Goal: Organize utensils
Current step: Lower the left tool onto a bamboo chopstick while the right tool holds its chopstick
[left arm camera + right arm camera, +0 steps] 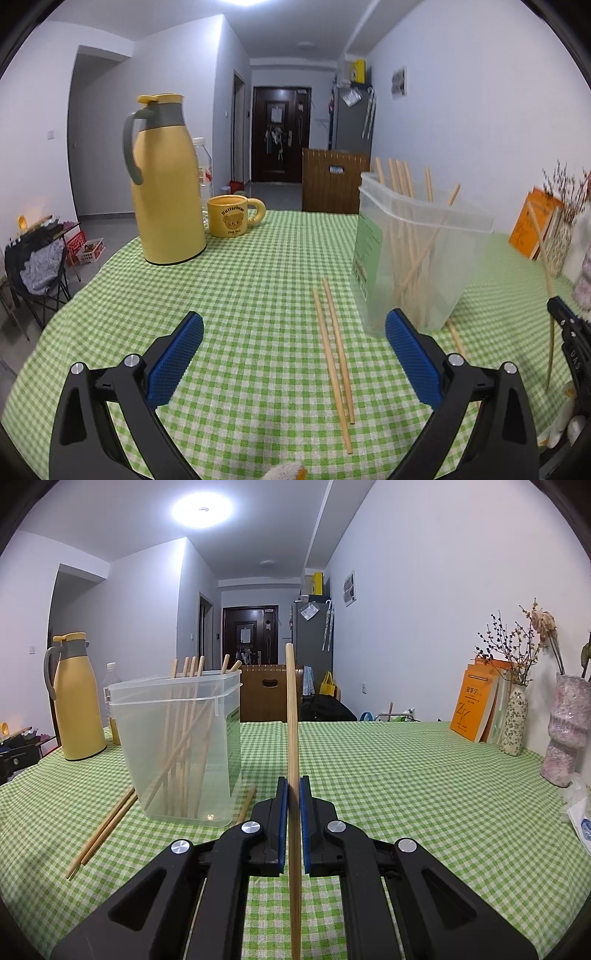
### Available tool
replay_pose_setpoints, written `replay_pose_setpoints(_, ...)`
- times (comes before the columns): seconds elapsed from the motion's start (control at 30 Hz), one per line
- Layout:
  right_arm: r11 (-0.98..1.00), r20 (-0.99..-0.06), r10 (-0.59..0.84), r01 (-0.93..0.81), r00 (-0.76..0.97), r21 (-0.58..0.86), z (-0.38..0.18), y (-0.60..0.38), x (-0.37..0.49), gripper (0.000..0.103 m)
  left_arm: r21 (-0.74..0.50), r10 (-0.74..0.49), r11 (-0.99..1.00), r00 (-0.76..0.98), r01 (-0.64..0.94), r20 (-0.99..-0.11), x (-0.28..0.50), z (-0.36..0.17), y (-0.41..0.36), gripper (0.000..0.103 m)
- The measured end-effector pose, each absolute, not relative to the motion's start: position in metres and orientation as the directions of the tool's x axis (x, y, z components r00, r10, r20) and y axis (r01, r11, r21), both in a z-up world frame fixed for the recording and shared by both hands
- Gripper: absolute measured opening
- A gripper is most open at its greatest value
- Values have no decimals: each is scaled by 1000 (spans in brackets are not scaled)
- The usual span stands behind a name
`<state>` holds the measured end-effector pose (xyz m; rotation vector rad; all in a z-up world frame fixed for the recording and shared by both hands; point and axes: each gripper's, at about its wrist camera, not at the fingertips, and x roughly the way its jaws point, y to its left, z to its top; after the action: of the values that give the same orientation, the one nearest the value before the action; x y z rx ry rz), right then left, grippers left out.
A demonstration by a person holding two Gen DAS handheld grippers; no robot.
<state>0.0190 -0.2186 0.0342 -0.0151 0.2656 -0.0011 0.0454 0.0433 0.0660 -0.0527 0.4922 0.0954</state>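
Several chopsticks already stand in the tub [177,746]; right tongs [293,794] grip one chopstick [291,720] upright, beside the tub. Left tongs [295,354] gape empty over a pair [336,350] lying on the surface [258,277]; another lies behind the tub

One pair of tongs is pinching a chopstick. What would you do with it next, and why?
Probably carry it left and over the clear container, then let go. The right tongs grip one chopstick upright, and the container already holds several. The left tongs are open, near two chopsticks on the cloth.
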Motion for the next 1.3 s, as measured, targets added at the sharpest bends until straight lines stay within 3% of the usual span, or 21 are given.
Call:
replay_pose_setpoints(0.27, 1000, -265, 0, -3, 964, -13, 34, -219, 18, 6, -23, 35, 997, 745, -67, -666, 96, 58, 44, 95)
replay_pose_setpoints(0.53, 1000, -267, 5, -9, 964, -12, 34, -219, 19, 6, 0, 45, 997, 566, -79, -823, 152, 20, 43, 69)
replay_pose_setpoints(0.8, 1000, -268, 12, -15, 963, -9, 34, -218, 20, 7, 45, 78, 996, 477, -80, -875, 183, -3, 31, 46)
replay_pose_setpoints(1.3, 1000, -268, 27, -30, 963, -6, 34, -217, 20, 7, 59, 83, 996, 421, -70, -903, 199, -19, 22, 28)
